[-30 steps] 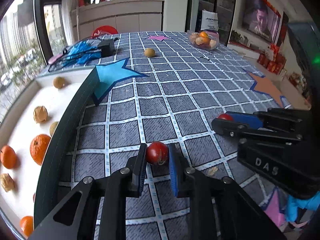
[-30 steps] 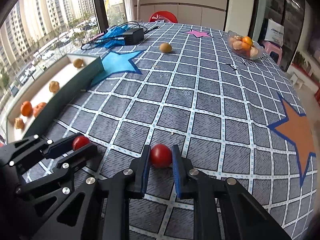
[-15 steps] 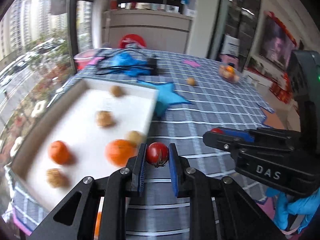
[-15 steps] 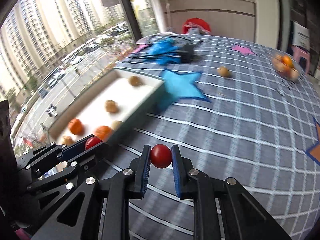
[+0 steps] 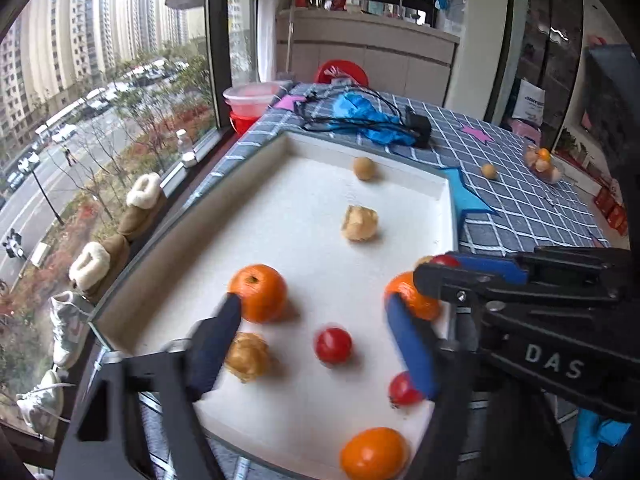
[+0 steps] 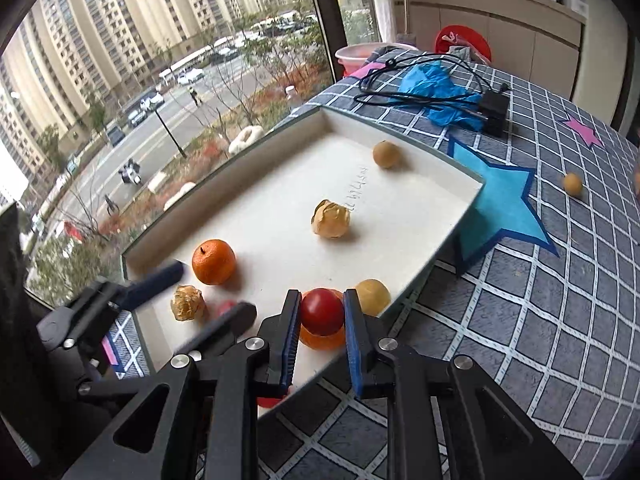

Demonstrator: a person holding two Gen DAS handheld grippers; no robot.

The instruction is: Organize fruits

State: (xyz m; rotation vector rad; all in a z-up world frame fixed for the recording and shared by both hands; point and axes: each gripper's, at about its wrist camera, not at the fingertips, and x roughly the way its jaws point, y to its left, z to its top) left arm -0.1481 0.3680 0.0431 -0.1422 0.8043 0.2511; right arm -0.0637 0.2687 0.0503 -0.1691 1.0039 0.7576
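Red tomato (image 5: 333, 345) lies loose in the white tray (image 5: 280, 208) between the left gripper (image 5: 316, 344)'s jaws, which have just been opening wide to release it. The right gripper (image 6: 322, 330) pinches another tomato (image 6: 322, 311) above the tray's near edge, ready to drop.

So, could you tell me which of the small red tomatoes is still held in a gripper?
The tomato clamped in the right gripper, above the tray's near edge. The other two lie loose on the tray floor under the open left gripper.
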